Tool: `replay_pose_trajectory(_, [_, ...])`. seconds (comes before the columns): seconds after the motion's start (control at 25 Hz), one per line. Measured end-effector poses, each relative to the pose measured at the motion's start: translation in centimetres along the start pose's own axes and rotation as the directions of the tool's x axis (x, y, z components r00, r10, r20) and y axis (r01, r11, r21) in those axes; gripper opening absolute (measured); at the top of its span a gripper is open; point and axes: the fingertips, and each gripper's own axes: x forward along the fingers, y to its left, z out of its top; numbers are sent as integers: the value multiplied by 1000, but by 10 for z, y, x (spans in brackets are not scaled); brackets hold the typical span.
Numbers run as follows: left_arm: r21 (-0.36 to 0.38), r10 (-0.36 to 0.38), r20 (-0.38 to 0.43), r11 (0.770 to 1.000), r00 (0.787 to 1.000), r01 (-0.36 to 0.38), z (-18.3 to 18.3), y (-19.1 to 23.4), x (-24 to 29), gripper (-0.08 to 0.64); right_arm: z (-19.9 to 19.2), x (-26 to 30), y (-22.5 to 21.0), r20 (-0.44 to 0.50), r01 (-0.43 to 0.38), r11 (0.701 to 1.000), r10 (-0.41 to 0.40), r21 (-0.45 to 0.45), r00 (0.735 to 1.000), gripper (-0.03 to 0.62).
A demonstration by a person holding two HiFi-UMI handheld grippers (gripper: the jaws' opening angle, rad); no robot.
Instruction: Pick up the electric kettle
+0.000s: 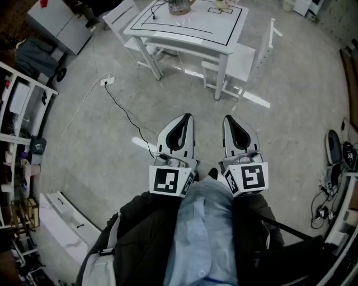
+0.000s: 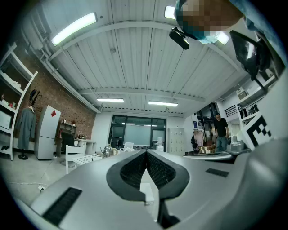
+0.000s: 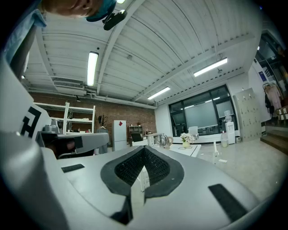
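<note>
Counted in the room: two grippers, the left gripper [image 1: 184,120] and the right gripper [image 1: 230,123]; one white table [image 1: 218,31]; two white chairs, a left chair [image 1: 122,15] and a right chair [image 1: 240,58]; one electric kettle [image 1: 180,5]; one flower vase [image 3: 185,143]; one white fridge [image 2: 45,132]; one power strip [image 1: 107,81]; one standing person [image 2: 220,131].

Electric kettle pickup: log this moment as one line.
stage: kettle not yet reached | electric kettle: on white table, across the floor ahead | left gripper: shut, empty | right gripper: shut, empty
</note>
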Motion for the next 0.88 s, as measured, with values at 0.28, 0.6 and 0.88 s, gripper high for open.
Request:
replay_pose_trajectory(0.28, [0, -10, -13, 1000, 1000, 10, -8, -8, 5, 7, -7, -2, -6, -2, -7, 1000, 7, 9, 1000, 17])
replay_pose_trajectory(0.6, [1, -13, -30, 1000, 999, 13, -18, -25, 22, 7, -12, -2, -27, 7, -41, 998, 41, 40, 999, 17])
replay_pose_trajectory(0.88, [-2, 1, -37, 1000, 999, -1, -24, -40, 34, 8, -20, -1, -43, -19, -82, 995, 84, 54, 996, 17])
